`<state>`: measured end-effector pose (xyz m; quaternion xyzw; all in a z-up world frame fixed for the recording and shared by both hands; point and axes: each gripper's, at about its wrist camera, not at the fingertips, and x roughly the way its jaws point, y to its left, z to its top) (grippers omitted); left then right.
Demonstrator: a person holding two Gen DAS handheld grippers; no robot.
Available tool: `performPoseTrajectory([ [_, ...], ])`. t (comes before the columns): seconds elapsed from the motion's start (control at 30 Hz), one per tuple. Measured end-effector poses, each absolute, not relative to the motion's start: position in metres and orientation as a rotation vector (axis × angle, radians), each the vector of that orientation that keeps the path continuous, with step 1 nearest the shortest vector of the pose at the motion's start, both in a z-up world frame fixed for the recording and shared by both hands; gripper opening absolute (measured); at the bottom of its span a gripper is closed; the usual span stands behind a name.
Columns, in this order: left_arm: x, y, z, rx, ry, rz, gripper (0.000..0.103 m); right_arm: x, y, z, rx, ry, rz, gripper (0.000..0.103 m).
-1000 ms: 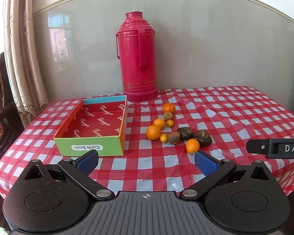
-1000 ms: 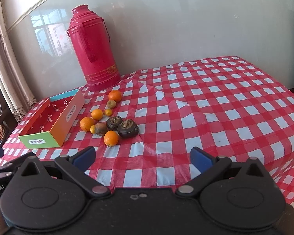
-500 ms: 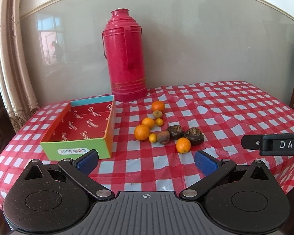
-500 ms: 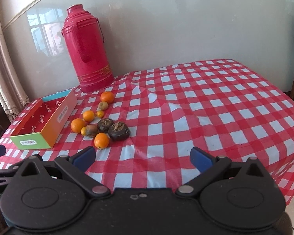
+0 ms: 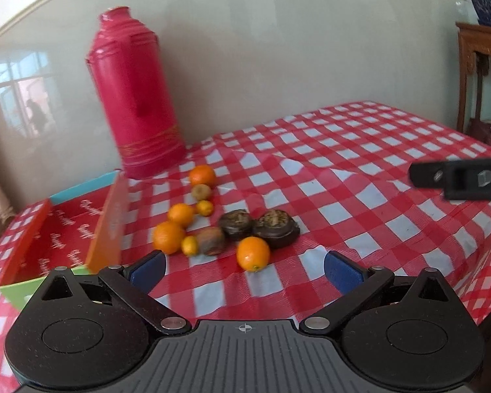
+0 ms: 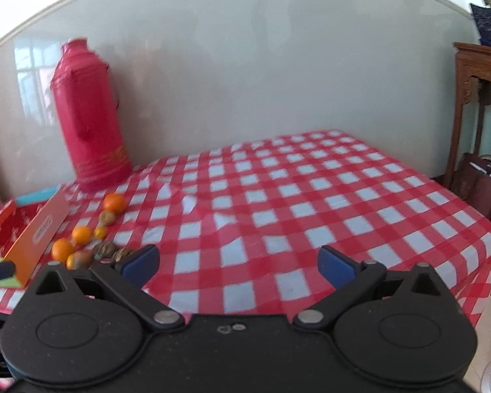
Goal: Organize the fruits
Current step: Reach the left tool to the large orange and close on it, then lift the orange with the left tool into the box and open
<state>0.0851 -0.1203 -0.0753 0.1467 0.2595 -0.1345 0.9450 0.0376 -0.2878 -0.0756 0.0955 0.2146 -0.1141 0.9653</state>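
Note:
Several fruits lie in a cluster on the red checked tablecloth (image 5: 343, 177): oranges, small kumquats, a brown fruit (image 5: 210, 240) and two dark round fruits (image 5: 275, 227). The nearest orange (image 5: 253, 253) sits just beyond my left gripper (image 5: 245, 270), which is open and holds nothing. Left of the cluster stands an open cardboard box (image 5: 109, 216) with a red lining. My right gripper (image 6: 237, 262) is open over bare cloth, with the fruit cluster (image 6: 81, 245) and the box (image 6: 42, 226) at its far left. A part of the right gripper (image 5: 461, 177) shows at the left wrist view's right edge.
A tall red thermos (image 5: 137, 98) stands at the back of the table against a pale glossy wall. A dark wooden stand (image 6: 478, 98) and a bag (image 6: 481, 186) are beyond the table's right edge. The table's near edge (image 6: 376, 308) lies just under the right gripper.
Both grippers have moved forward and swung right; the fruits now sit closer to the left gripper. In the right wrist view the cluster has slid towards the left edge. Both stay open.

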Motion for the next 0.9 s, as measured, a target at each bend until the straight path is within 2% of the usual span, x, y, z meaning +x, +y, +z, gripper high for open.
performPoseTrajectory([
  [0.07,0.096,-0.125,-0.083,0.297,0.538,-0.280,0.101,0.035,-0.292,-0.079,0.191,0.394,-0.238,0.097],
  [0.13,0.107,-0.127,-0.090,0.293,0.564,-0.302,0.074,0.032,-0.294,-0.082,0.184,0.352,-0.249,0.097],
  [0.4,0.134,-0.127,-0.110,0.250,0.616,-0.313,0.071,0.037,-0.296,-0.092,0.176,0.300,-0.229,0.097],
  [0.5,0.139,-0.128,-0.114,0.236,0.632,-0.330,0.051,0.042,-0.294,-0.098,0.167,0.327,-0.227,0.097],
  [0.63,0.141,-0.128,-0.118,0.226,0.627,-0.325,0.031,0.047,-0.294,-0.102,0.184,0.344,-0.216,0.097],
  [0.9,0.139,-0.112,-0.112,0.177,0.573,-0.309,0.031,0.053,-0.290,-0.107,0.204,0.366,-0.196,0.097],
])
